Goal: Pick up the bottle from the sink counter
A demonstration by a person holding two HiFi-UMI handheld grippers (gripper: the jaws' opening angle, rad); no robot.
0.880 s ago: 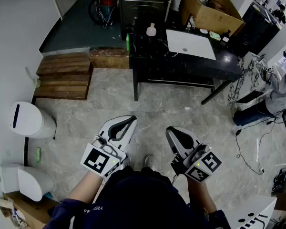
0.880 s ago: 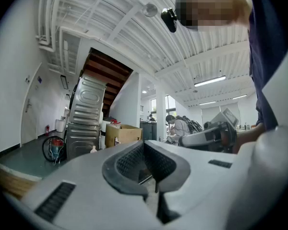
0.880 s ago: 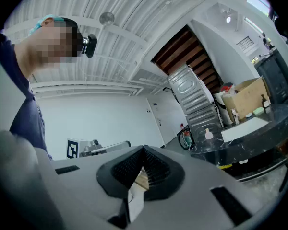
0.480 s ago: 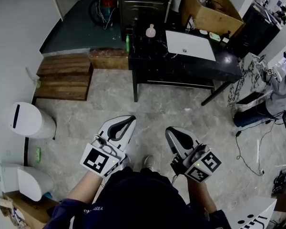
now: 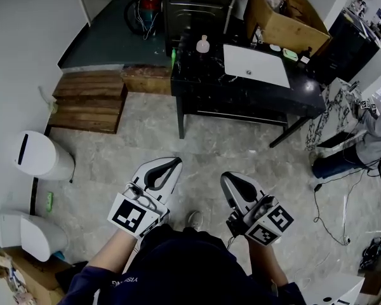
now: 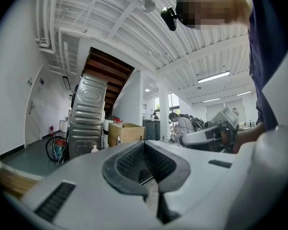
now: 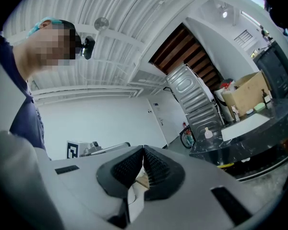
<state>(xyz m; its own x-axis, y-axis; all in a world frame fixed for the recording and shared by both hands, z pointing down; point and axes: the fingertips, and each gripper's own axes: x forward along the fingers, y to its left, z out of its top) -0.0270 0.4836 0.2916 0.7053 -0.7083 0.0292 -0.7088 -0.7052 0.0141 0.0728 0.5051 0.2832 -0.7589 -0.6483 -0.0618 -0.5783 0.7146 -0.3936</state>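
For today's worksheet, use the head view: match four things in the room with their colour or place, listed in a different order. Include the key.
Things
1. bottle
2. sink basin
3. cardboard box
4. wooden steps

Colour or place
A. brown, at the far right of the black counter
B. white rectangle set into the counter top
C. on the floor, left of the counter
D. small, pale pink, near the counter's far left corner

Pairs: 1-D, 2-B, 3-A, 4-C
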